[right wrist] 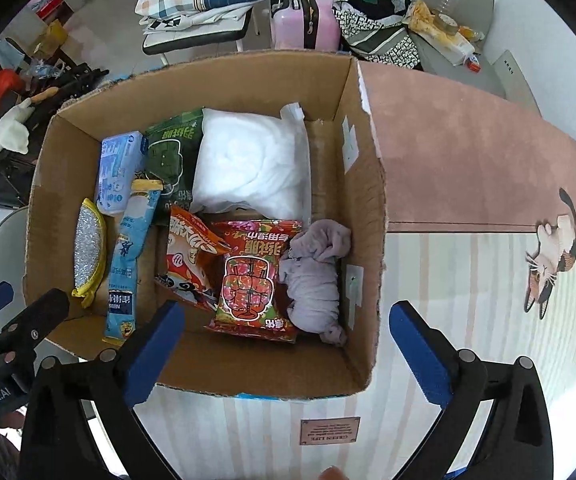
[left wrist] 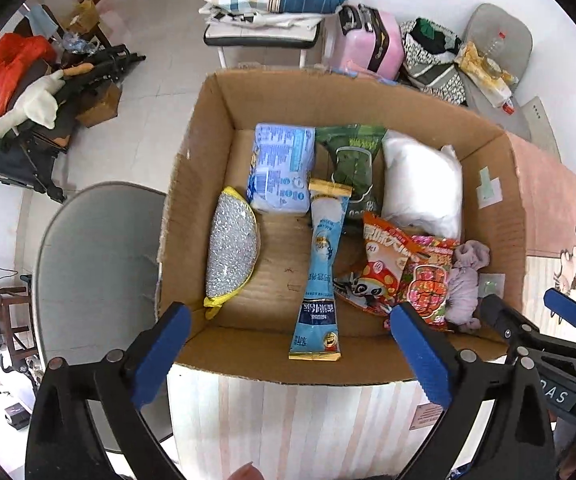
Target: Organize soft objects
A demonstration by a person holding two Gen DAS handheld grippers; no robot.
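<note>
The open brown cardboard box [right wrist: 216,368] filled the middle of both views, standing on a table [right wrist: 468,160] covered with a pink and striped cloth with a cat print. Every soft thing I could see already lay inside the box, none outside it on the cloth.

The biggest was the white puffy plastic bag [right wrist: 248,164], in the upper middle of the right wrist view, against the far wall. Left of it lay the dark green snack packet [right wrist: 172,152] and the pale blue tissue pack [right wrist: 118,172]. Below them, the long light blue sachet [left wrist: 322,264] ran down the middle of the left wrist view toward the near wall. The red flowered packet [right wrist: 254,276] overlapped the orange cartoon snack bag [right wrist: 190,256] at centre, with the crumpled lilac cloth [right wrist: 316,276] touching its right edge by the right wall. The silver glittery pouch with yellow trim [left wrist: 230,252] lay near the left wall.

My left gripper [left wrist: 288,360] hovered above the near rim, jaws spread wide, holding nothing. My right gripper [right wrist: 288,354] hung likewise over the near right corner, wide apart and empty.

I judged the packing nearly finished, or between picks. The next move, I thought, called for looking for any stray item, or tidying the overlapping packets with a gentle pinch on a loose edge.
</note>
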